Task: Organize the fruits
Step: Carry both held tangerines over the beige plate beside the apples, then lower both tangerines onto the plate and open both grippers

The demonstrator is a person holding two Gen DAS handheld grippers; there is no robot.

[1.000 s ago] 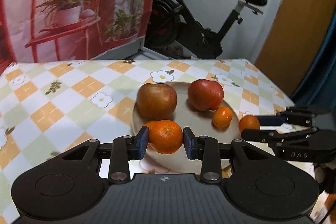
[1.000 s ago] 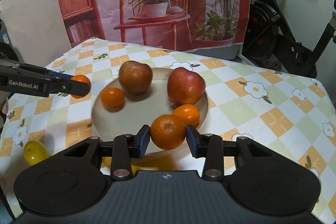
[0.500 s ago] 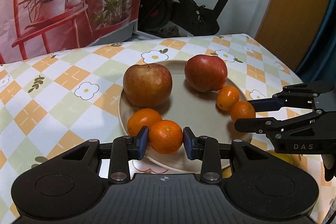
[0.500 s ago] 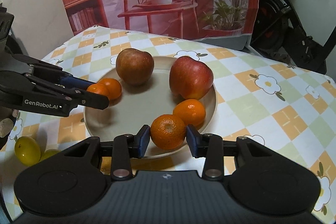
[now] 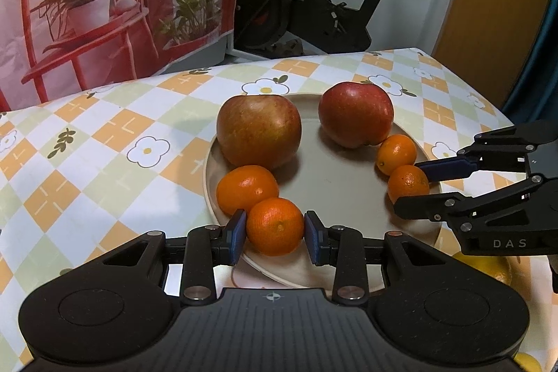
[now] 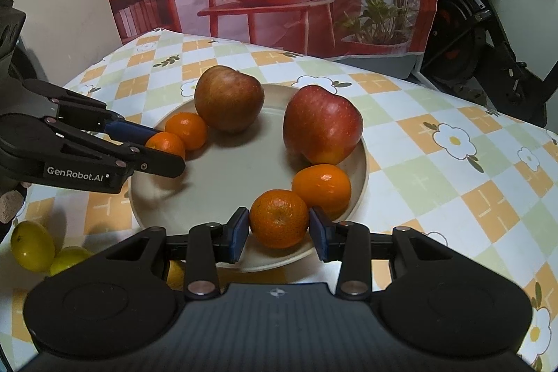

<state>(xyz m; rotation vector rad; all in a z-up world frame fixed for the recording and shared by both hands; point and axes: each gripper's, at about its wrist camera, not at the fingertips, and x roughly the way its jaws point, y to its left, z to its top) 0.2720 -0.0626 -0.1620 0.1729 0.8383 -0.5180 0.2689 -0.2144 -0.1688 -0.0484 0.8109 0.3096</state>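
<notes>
Each gripper pinches a mandarin over the plate (image 5: 223, 197): the left gripper (image 5: 274, 232) holds its mandarin (image 5: 274, 225) at the near rim, touching another mandarin (image 5: 247, 189), and the right gripper (image 6: 279, 225) holds its mandarin (image 6: 279, 218) beside one more (image 6: 321, 186). Letting go this close to the edge could send a mandarin rolling off the rim or knocking its neighbour. Two apples (image 5: 258, 135) sit further back on the plate, and yellow fruit (image 6: 32, 244) lies on the table beside it.
</notes>
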